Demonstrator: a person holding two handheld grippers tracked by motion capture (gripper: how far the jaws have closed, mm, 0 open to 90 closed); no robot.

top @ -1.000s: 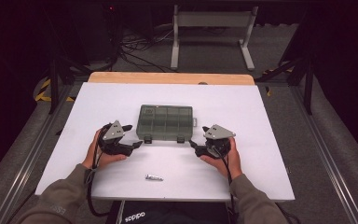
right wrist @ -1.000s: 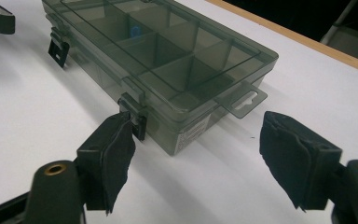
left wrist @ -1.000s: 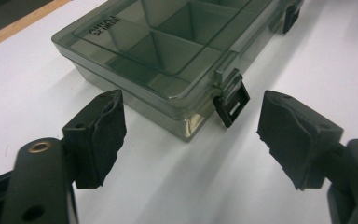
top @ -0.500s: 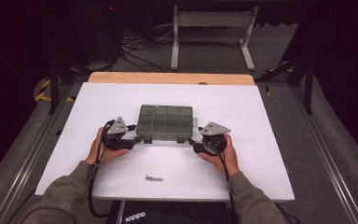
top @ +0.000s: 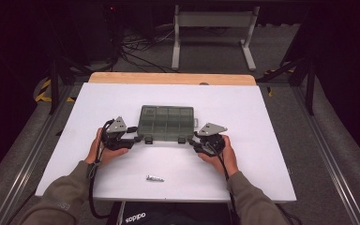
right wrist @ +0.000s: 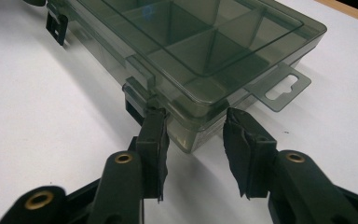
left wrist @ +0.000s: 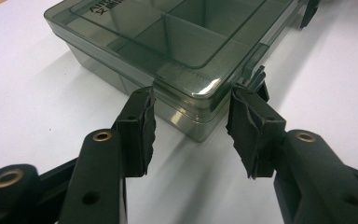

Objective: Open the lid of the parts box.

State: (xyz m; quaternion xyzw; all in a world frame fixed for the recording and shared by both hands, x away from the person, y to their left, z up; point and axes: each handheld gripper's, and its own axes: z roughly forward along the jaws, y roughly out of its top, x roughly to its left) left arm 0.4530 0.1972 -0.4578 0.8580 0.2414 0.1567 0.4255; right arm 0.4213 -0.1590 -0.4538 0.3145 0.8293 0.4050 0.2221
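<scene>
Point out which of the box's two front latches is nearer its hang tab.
The right-hand latch, at the hang tab end; the left-hand latch sits at the opposite end.

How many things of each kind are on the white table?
Smoky green see-through plastic compartment box: 1
Small silver metal screw: 1
Black two-jaw grippers, left and right: 2
Total: 4
</scene>
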